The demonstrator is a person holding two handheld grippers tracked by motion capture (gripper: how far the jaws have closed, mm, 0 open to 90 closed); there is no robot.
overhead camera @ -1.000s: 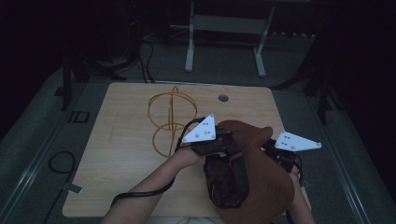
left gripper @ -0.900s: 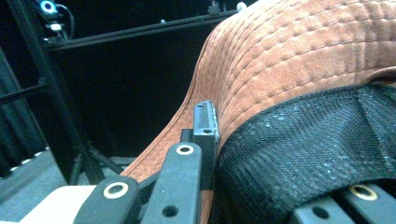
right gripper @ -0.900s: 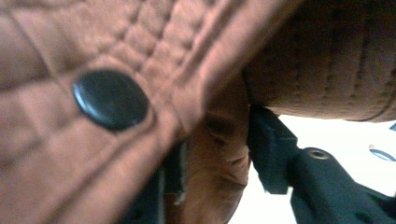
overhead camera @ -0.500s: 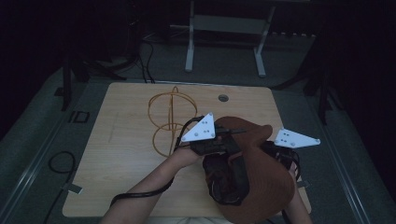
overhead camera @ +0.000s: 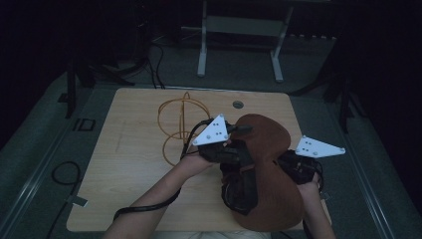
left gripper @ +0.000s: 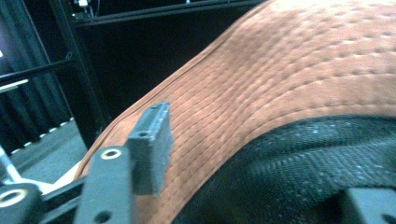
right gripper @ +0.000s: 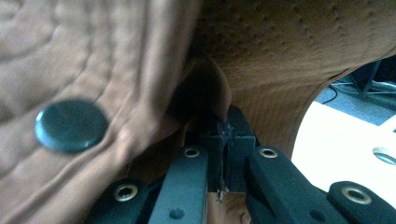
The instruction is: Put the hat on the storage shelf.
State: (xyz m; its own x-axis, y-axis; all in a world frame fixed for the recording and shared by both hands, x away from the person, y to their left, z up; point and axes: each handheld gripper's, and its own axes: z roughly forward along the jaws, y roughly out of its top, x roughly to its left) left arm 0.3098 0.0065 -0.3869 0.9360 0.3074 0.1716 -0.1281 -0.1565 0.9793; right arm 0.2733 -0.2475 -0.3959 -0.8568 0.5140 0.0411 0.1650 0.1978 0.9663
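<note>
A brown suede hat (overhead camera: 271, 149) with a black mesh lining (overhead camera: 239, 186) is held over the table's near right part. My left gripper (overhead camera: 241, 135) is at the hat's left side. In the left gripper view my left gripper (left gripper: 259, 182) stands open, its jaws wide apart with the brown brim (left gripper: 289, 74) and black lining (left gripper: 317, 154) between them. My right gripper (overhead camera: 291, 167) is at the hat's right edge. Seen from its own camera, the right gripper (right gripper: 225, 140) is shut on a thin fold of the hat (right gripper: 289, 56), beside a dark snap button (right gripper: 70, 125).
A gold wire stand (overhead camera: 181, 124) rises on the wooden table (overhead camera: 129, 149) just left of the hat. A round grommet (overhead camera: 238, 104) sits near the table's far edge. Metal frame legs (overhead camera: 201, 45) stand on the floor beyond.
My right gripper has lifted slightly with the hat's edge. The left gripper and the hat have hardly shifted.
</note>
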